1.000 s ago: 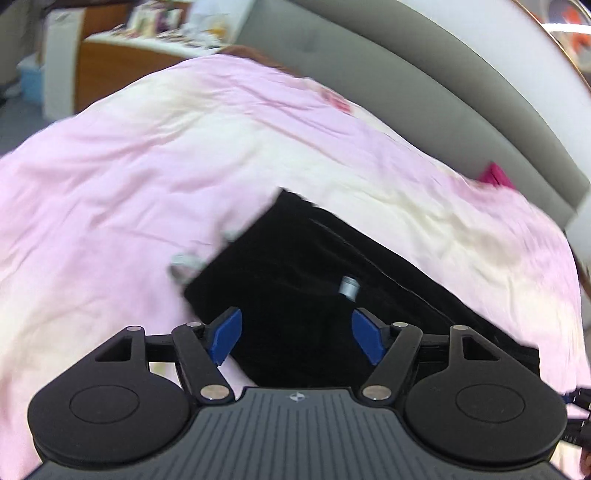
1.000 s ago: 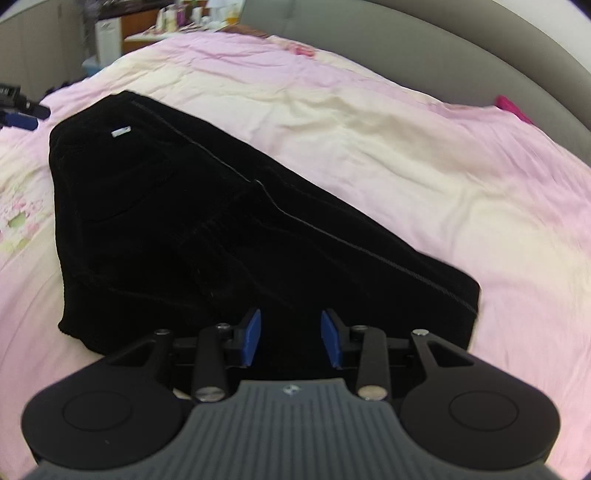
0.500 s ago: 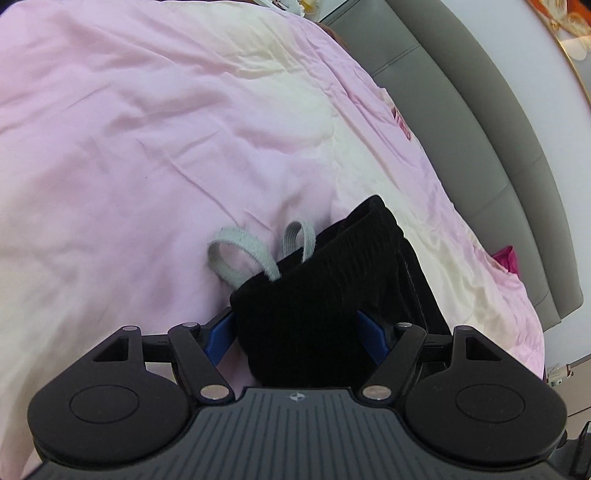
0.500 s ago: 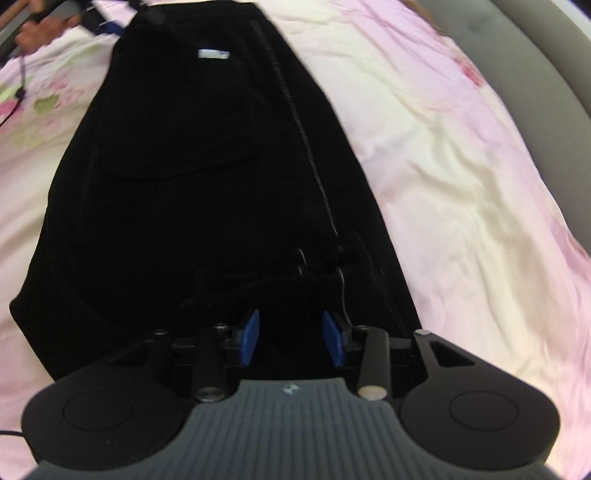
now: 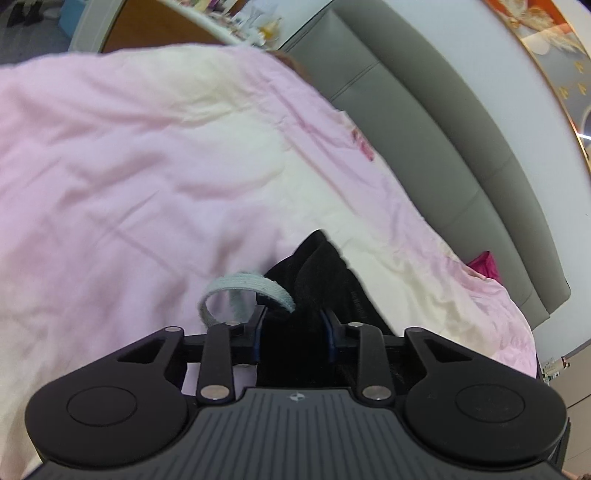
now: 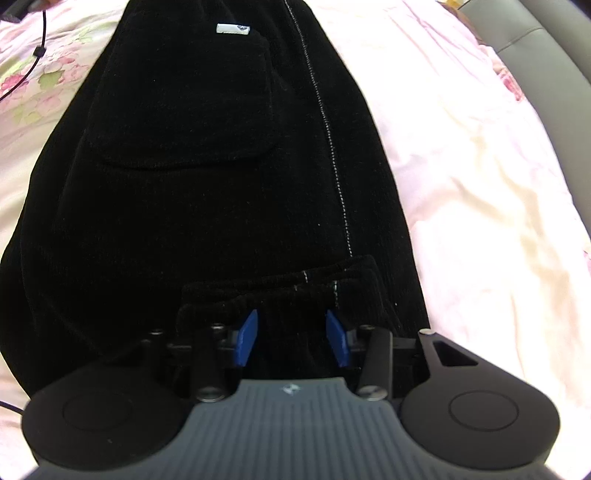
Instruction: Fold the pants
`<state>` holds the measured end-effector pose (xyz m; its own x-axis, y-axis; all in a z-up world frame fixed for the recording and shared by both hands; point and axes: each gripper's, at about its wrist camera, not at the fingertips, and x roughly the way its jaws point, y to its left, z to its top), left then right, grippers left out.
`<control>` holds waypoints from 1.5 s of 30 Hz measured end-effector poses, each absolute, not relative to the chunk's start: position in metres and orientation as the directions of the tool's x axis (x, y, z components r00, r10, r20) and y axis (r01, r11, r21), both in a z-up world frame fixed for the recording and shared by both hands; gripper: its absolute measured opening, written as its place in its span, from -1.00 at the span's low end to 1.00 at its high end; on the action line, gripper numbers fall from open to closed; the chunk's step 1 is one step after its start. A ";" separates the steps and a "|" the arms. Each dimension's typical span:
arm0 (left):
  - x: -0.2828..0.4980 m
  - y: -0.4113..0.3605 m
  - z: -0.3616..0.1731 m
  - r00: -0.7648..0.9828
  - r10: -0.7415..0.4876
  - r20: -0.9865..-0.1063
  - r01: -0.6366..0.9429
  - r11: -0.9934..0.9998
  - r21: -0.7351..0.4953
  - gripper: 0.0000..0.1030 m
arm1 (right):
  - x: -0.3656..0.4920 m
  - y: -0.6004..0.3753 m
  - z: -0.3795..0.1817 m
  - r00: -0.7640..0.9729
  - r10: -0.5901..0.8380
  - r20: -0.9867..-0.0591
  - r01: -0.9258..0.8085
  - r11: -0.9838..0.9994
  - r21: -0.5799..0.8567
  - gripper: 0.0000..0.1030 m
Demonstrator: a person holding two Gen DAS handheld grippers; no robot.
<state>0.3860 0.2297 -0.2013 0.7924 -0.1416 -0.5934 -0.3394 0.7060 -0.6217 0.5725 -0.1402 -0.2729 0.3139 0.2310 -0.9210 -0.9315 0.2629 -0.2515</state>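
Observation:
Black pants (image 6: 192, 177) lie lengthwise on a pink bedspread (image 6: 480, 166), back pocket and white label (image 6: 232, 29) facing up. Their stacked leg hems (image 6: 280, 291) lie just ahead of and between the blue pads of my right gripper (image 6: 291, 338), which points steeply down; the pad faces still show, so it is open. In the left wrist view the waistband end of the pants (image 5: 325, 273) bunches up between the jaws of my left gripper (image 5: 294, 332), which are closing and pinch the fabric. A grey drawstring loop (image 5: 251, 282) sticks out beside the left finger.
A grey padded headboard (image 5: 443, 122) runs along the bed's far side, with a magenta item (image 5: 484, 264) at its foot. A wooden cabinet (image 5: 155, 26) with small items stands beyond the bed. A thin black cable (image 6: 37, 55) crosses the floral sheet.
My left gripper's wide jaws have closed in on the waistband, which now bunches upward. My right gripper rolled and sank over the leg hems, which now lie between its pads.

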 end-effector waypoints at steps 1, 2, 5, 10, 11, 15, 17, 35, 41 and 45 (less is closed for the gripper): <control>0.387 0.222 -0.189 0.799 -0.138 -0.585 -0.320 0.726 -0.609 -0.41 | 0.570 -0.140 -0.270 0.327 0.233 -0.916 -0.925 0.279 -0.259 -0.23; 0.389 0.212 -0.176 0.806 -0.134 -0.577 -0.296 0.752 -0.589 -0.42 | 0.568 -0.143 -0.265 0.337 0.238 -0.911 -0.916 0.307 -0.259 -0.23; 0.393 0.176 -0.136 0.826 -0.135 -0.548 -0.219 0.819 -0.531 -0.44 | 0.565 -0.167 -0.245 0.370 0.267 -0.890 -0.869 0.439 -0.229 -0.19; 0.402 0.092 -0.072 0.852 -0.182 -0.491 -0.068 0.891 -0.448 -0.47 | 0.557 -0.233 -0.211 0.401 0.294 -0.867 -0.754 0.644 -0.130 -0.10; 0.404 0.067 -0.060 0.856 -0.198 -0.478 -0.026 0.906 -0.422 -0.48 | 0.554 -0.248 -0.206 0.408 0.299 -0.863 -0.728 0.677 -0.109 -0.10; 0.416 -0.033 -0.028 0.838 -0.249 -0.486 0.101 0.945 -0.310 -0.50 | 0.530 -0.306 -0.195 0.437 0.311 -0.844 -0.649 0.758 -0.056 -0.10; 0.420 -0.086 -0.025 0.822 -0.279 -0.497 0.173 0.953 -0.249 -0.51 | 0.516 -0.332 -0.194 0.449 0.312 -0.837 -0.618 0.785 -0.039 -0.10; 0.426 -0.311 -0.192 0.310 -0.547 -0.778 0.444 0.807 -0.390 -0.76 | 0.462 -0.439 -0.236 0.412 0.344 -0.844 -0.476 0.871 0.122 -0.11; 0.417 -0.266 -0.154 0.378 -0.523 -0.763 0.493 0.812 -0.312 -0.20 | 0.458 -0.447 -0.225 0.393 0.367 -0.843 -0.440 0.880 0.178 -0.10; 0.420 -0.218 -0.146 0.471 -0.398 -0.787 0.450 0.876 -0.173 -0.06 | 0.469 -0.449 -0.210 0.433 0.421 -0.797 -0.363 0.891 0.273 -0.10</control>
<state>0.4204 -0.2184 -0.1465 0.4712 -0.3978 -0.7872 0.4502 0.8760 -0.1731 0.4685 -0.4494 -0.2103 0.4328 0.4207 -0.7973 -0.3634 0.8908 0.2728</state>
